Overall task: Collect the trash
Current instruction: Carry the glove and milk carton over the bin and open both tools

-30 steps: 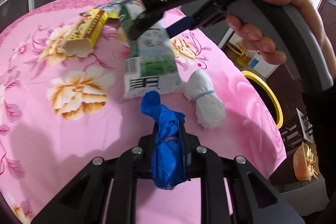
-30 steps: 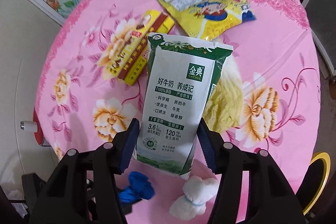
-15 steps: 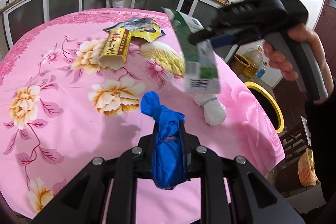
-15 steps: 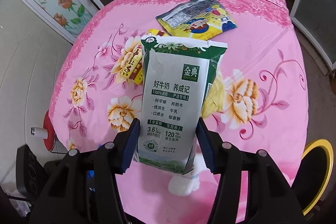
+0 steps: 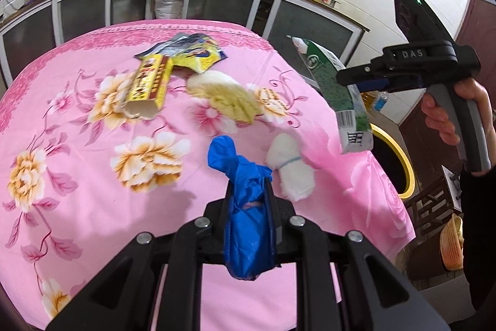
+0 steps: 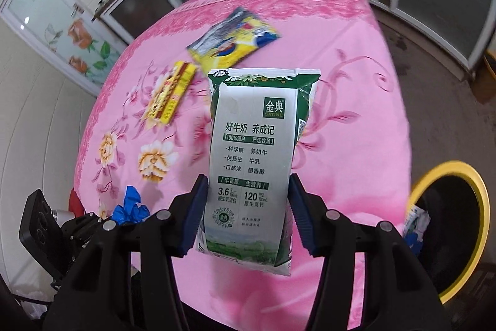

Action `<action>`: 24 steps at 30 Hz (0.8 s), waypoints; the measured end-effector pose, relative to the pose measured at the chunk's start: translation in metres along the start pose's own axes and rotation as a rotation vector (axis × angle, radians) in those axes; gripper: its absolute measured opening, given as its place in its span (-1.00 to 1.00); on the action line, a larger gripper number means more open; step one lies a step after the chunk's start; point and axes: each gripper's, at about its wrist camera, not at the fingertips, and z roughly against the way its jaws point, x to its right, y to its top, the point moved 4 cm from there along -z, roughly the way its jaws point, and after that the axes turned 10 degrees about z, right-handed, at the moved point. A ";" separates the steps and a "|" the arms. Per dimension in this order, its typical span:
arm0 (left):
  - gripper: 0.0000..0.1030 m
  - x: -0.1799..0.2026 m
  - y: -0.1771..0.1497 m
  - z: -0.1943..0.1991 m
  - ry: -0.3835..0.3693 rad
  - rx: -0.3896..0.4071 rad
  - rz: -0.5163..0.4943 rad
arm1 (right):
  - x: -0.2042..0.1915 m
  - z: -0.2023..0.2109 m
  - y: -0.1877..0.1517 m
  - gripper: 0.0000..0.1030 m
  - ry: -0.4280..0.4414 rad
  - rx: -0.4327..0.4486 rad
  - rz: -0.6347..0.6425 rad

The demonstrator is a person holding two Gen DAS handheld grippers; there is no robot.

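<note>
Here the right gripper (image 6: pixel 248 210) pinches a milk carton (image 6: pixel 254 163), held in the air over the worktop's (image 5: pixel 77 176) edge beside a yellow-rimmed bin (image 6: pixel 465 176). The left gripper (image 5: pixel 249 200) is clamped on a blue bag (image 5: pixel 245 207) above the worktop's near edge, just beside a white bundle (image 5: pixel 291 169).

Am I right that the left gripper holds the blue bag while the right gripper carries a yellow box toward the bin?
Not quite. The right gripper carries a green and white milk carton, not a yellow box; the right wrist view shows it. The left gripper does hold the blue bag.
</note>
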 end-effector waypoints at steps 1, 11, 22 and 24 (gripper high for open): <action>-0.71 0.004 0.001 -0.002 -0.002 -0.002 -0.009 | 0.005 0.003 -0.003 -0.03 -0.001 0.007 -0.011; -0.71 0.065 0.019 -0.019 -0.053 -0.008 -0.109 | 0.089 0.068 -0.042 -0.03 -0.060 0.104 -0.158; -0.71 0.167 0.043 -0.053 -0.152 -0.026 -0.259 | 0.170 0.133 -0.098 -0.03 -0.157 0.187 -0.308; -0.71 0.184 0.044 -0.063 -0.171 -0.037 -0.274 | 0.183 0.137 -0.109 -0.03 -0.171 0.191 -0.333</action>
